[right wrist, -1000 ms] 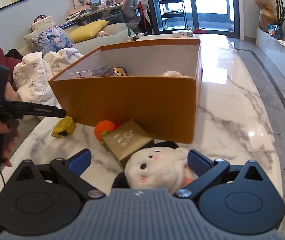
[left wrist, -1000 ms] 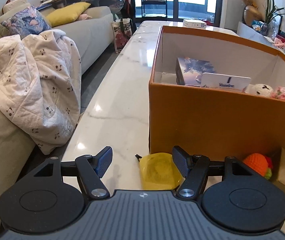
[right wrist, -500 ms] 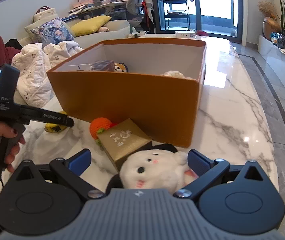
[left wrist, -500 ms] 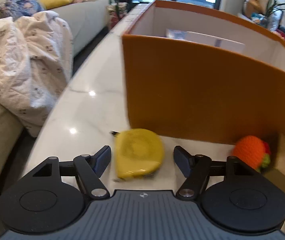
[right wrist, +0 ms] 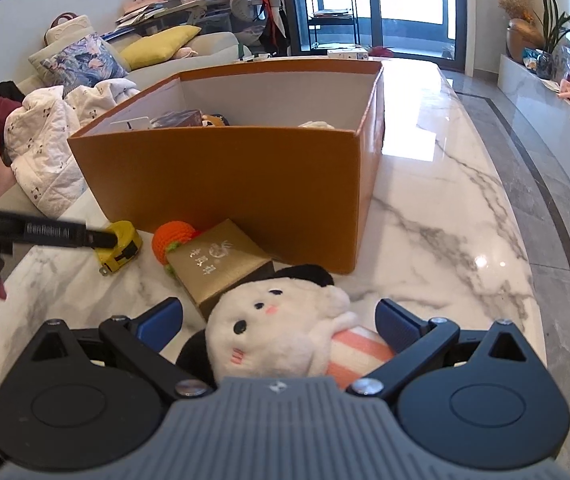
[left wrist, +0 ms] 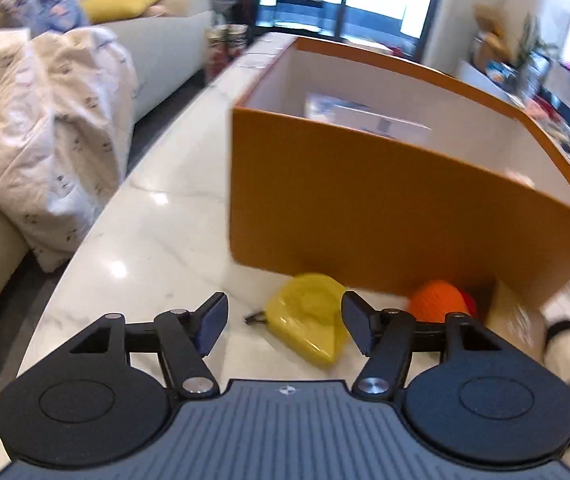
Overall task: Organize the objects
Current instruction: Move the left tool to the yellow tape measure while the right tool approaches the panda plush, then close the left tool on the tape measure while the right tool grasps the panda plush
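An open orange box (left wrist: 385, 208) (right wrist: 225, 176) stands on the marble table and holds several items. A yellow tape measure (left wrist: 309, 312) (right wrist: 121, 248) lies in front of it, between the fingers of my open left gripper (left wrist: 283, 326), nearer the right finger. An orange knitted ball (left wrist: 439, 308) (right wrist: 173, 240) and a gold gift box (right wrist: 221, 260) lie beside it. A white plush toy (right wrist: 281, 332) lies between the fingers of my open right gripper (right wrist: 279, 320).
A sofa with a white blanket (left wrist: 41, 136) and cushions runs along the table's left edge. The marble tabletop (right wrist: 445, 200) stretches right of the box. A small white box (right wrist: 347, 54) sits at the table's far end.
My left gripper has shifted left and tilted, so the tape measure now sits nearer its right finger. My right gripper has moved closer over the plush toy.
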A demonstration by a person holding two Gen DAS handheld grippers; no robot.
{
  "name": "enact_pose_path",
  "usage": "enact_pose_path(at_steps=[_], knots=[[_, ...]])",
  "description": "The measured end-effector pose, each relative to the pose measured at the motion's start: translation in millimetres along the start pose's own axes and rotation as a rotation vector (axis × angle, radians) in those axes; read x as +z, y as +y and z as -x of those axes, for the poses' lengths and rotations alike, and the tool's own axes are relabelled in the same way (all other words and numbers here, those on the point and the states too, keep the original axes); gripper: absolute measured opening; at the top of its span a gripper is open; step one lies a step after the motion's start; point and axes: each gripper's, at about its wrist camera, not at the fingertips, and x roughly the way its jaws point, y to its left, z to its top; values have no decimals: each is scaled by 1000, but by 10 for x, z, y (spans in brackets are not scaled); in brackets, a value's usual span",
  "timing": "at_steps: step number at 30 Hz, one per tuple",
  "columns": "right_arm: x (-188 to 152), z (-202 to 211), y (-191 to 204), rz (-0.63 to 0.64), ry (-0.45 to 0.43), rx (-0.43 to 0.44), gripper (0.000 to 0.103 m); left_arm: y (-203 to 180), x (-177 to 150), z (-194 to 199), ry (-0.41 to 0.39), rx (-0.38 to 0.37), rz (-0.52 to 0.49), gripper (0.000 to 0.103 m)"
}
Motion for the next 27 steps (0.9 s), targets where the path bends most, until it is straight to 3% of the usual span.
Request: enact_pose_path(at_steps=[3,8,11,18,27], knots=[[-3,-12,-1,-3,-1,1,102,32,36,-113,23,-17,27,74],[-1,-87,-5,-24,10,7,102,8,96,-225,-15,-31,-38,75],[-7,-143,-2,-27,24,1,102,-24,95,-297,40,-65,-59,75],[-6,-176,-3,-33,27,-6,102,-176,-33,-238,47,-65,-164,75],[-124,-140,98,61,-1,-39,102,-213,-147,-263,-22,-19,-205,74]])
